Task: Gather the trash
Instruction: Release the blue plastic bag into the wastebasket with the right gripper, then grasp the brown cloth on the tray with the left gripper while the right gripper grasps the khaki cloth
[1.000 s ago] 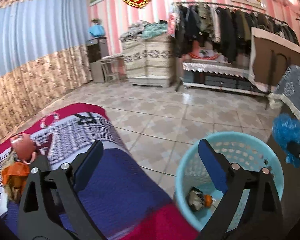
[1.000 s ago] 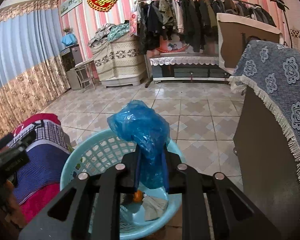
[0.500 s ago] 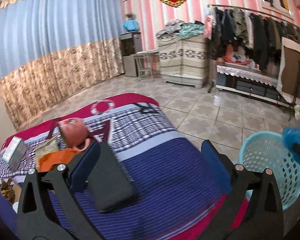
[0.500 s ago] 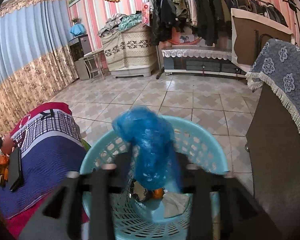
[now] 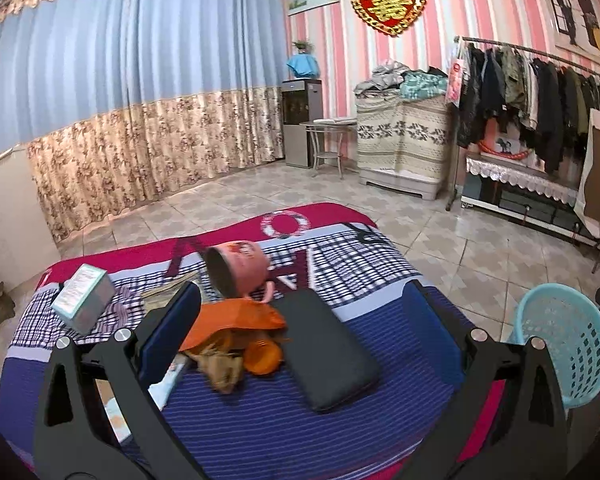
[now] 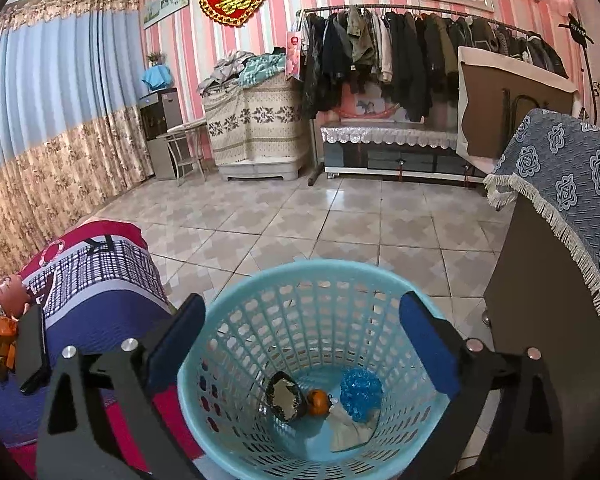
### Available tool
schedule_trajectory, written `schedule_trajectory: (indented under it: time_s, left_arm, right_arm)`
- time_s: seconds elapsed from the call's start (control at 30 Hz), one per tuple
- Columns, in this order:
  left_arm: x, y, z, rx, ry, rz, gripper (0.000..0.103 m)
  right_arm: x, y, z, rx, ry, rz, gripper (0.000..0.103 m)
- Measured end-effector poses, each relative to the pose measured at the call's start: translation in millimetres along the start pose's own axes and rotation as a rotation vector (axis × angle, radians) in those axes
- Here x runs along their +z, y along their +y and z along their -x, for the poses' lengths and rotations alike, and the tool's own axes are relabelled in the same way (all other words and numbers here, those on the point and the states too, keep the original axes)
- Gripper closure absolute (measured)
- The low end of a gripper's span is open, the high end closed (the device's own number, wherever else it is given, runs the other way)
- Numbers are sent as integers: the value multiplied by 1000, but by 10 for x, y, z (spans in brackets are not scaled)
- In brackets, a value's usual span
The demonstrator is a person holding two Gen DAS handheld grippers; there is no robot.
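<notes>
Since a second ago: blue plastic bag (image 6: 360, 394) no longer clamped upright in right gripper (image 6: 302, 332); now lying at bottom of turquoise laundry-style basket (image 6: 260, 292), below and between the fingers. Beside it in the basket: a small orange round item (image 6: 317, 402), a dark crumpled wrapper (image 6: 286, 395) to its left, a pale scrap (image 6: 346, 426) under the bag. Right gripper jaws opening, spread wide, nothing between the pads, basket rim directly beneath them.

Left wrist view swung away from the basket: earlier basket sat under the fingers, now off to far right edge (image 5: 560, 344), and the bed clutter sits ahead of left gripper (image 5: 300, 320).

Left gripper released, jaws wide apart, empty, touching nothing. Between and just beyond its fingers on the striped blanket (image 5: 260, 432): black flat case (image 5: 328, 344), orange plastic bag (image 5: 236, 316) close against left finger, brown crumpled trash (image 5: 220, 364) in front of it, a small orange round piece (image 5: 262, 354) beside that. Farther ahead: pink mug (image 5: 238, 266) tipped on its side, mouth toward the camera. To far left of left finger: small pale-green box (image 5: 82, 296), print too small to read.

Writing: large letters woven into blanket, partly hidden; an "O" and an "R" legible. Red-gold heart ornament (image 5: 388, 0) on wall carries gold characters, not legible.
</notes>
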State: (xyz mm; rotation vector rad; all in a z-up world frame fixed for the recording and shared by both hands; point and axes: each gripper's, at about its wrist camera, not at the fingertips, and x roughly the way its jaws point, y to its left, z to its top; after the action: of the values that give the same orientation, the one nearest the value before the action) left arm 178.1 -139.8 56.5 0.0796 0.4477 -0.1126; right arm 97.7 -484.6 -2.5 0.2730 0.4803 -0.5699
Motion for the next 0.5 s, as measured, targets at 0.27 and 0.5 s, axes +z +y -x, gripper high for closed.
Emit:
schedule_trajectory:
  time_s: [0.27,0.5]
  left_arm:
    - [-188,633,117,86,13,28,6]
    - [-417,1168,197,203,44,-11,6]
  right_arm:
    - [-27,356,197,59,-26,44,5]
    - [-135,875,316,188,-1,100,5]
